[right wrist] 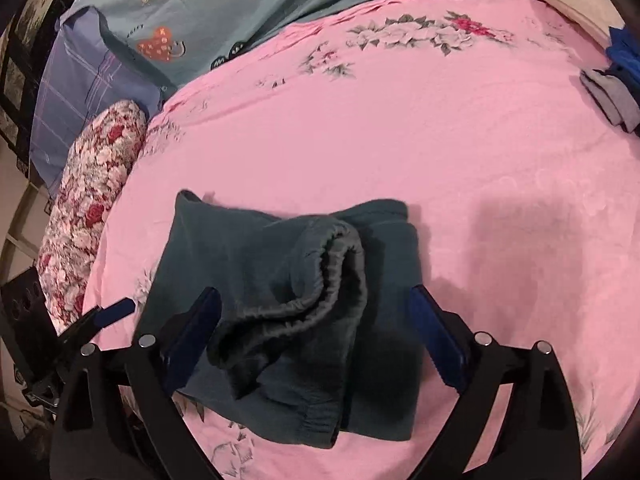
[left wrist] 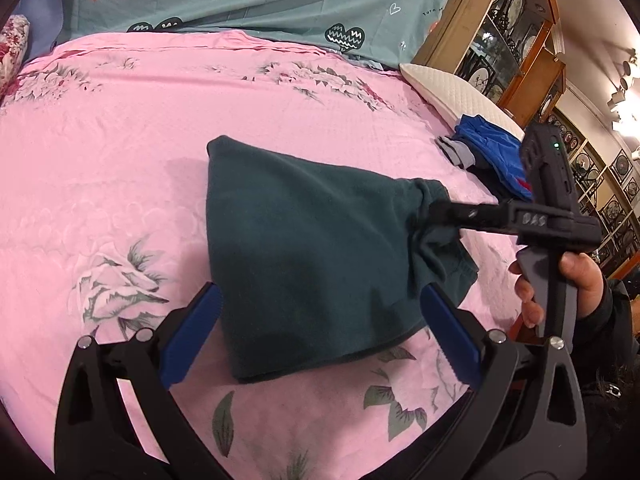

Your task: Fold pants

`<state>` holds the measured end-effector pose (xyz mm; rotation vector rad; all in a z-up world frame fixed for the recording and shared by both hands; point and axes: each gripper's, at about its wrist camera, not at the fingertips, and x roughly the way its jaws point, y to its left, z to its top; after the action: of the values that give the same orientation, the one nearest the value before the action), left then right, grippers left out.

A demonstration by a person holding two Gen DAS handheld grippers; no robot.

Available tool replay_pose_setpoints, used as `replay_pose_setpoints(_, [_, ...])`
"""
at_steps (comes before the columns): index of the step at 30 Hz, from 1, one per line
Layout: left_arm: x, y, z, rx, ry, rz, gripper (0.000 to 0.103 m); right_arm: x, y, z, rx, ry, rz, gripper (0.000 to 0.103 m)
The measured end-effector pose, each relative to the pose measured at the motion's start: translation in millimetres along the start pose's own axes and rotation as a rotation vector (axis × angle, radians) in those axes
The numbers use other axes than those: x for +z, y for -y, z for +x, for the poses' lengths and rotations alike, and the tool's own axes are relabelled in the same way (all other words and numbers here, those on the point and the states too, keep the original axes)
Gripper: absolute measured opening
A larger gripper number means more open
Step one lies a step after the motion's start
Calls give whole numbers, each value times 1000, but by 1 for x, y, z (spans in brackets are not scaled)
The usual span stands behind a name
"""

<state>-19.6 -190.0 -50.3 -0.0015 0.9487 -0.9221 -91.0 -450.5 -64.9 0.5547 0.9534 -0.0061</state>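
Pants (left wrist: 304,248): dark teal, folded into a short stack, lying about mid-sheet and well clear of every edge we can see. The waistband (right wrist: 320,272) end is bunched up and curls over the top of the stack. The rest lies flat.

Right gripper (right wrist: 314,292): jaws wide apart, straddling the bunched waistband. In its own view, neither blue pad presses on the cloth, so nothing is clamped. From the left wrist view, one black finger (left wrist: 460,212) lies against the gathered cloth at the right end of the pants. A hand (left wrist: 576,280) is wrapped around that gripper's handle.

Left gripper (left wrist: 320,292): jaws also apart, set over the near end of the stack. Its left pad (left wrist: 192,332) sits just off the pants' left side, over bare sheet. The right pad (left wrist: 448,332) overlaps the cloth's near right corner. We can't tell whether either pad touches fabric. No grip.

Sheet (left wrist: 120,160): pink with a floral print, mostly smooth.

Farther out:
- Teal quilt (left wrist: 260,0) with a heart print runs along the far edge.
- White pillow (left wrist: 452,92) is at the far right corner, with blue clothes (left wrist: 488,140) piled just in front of it at the right edge, well apart from the pants.
- Floral bolster (right wrist: 92,184) lies along the left edge.
- Wooden cabinet (left wrist: 500,40) with glass doors stands beyond the pillow.
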Motion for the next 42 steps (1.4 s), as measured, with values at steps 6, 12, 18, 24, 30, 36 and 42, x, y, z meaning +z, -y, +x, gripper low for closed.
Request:
replay_pose_setpoints(6, [-2,-3,3,-4,-14,-15,101,-10,-20,-4,-155,6,-301,28])
replay_pose_setpoints(12, [-1,-3,5,-3,-18,-17,101,-31,-52,-15,-370,91,-591,27])
replay_pose_setpoints(18, [-3,-6,2,3,-15,-18,101,-28,-58,-35,-379,214,-599,29])
replay_pose_setpoints(24, [-5,-3,4,2,-28,-4,101,-10,-6,-8,-328,52,-376,65])
replay_pose_setpoints(30, [-5,-3,7,6,-36,-4,101,-13,-29,-63,-273,218,-332,68])
replay_pose_setpoints(36, [-6,9,10,9,-50,44,101,-22,-44,-34,-66,37,-327,72])
replay_pose_setpoints(42, [-10,14,23,30,-113,83,101,-45,-27,-20,-169,-105,-340,72])
